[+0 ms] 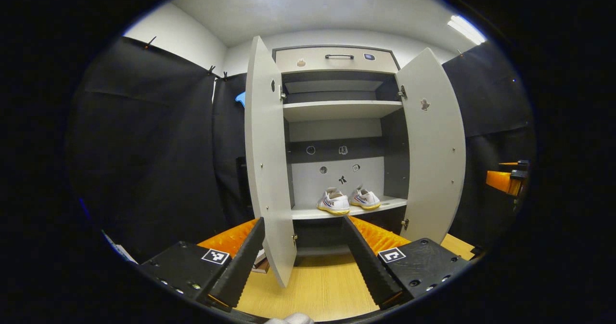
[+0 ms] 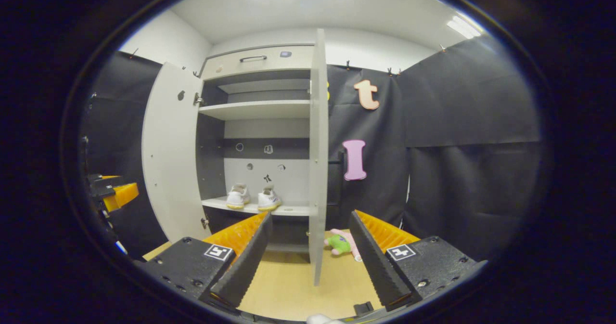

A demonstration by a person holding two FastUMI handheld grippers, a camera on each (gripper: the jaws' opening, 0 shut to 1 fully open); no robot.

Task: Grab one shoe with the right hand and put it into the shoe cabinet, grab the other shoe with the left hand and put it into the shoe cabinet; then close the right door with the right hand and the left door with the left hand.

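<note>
Pale wooden floor (image 1: pixel 317 290) underfoot, black cloth walls around, grey shoe cabinet (image 1: pixel 337 59) standing ahead with both doors swung wide. On the lower shelf (image 1: pixel 394 202) — both shoes already in, left shoe (image 1: pixel 334 202) and right shoe (image 1: pixel 365 198) side by side, toes outward, close together but whether touching cannot be told. Shoe part judged done; doors next, right one first.

Right gripper (image 2: pixel 310 247) spread wide, nothing between its fingers, with the right door (image 2: pixel 318 146) seen edge-on straight ahead of the gap. Left gripper (image 1: pixel 303 254) likewise gaping and empty, left door (image 1: pixel 265 160) edge-on just off its left finger.

For a clean close: no need to pinch the panel — better to bring one finger flat against the door's outer face, near the free edge and away from the hinges, then sweep in an arc about the hinge line. Worth keeping clear of the small plush toy (image 2: pixel 342 243) lying on the floor near the right door's foot. Worth holding the left gripper back until the right door sits flush.
</note>
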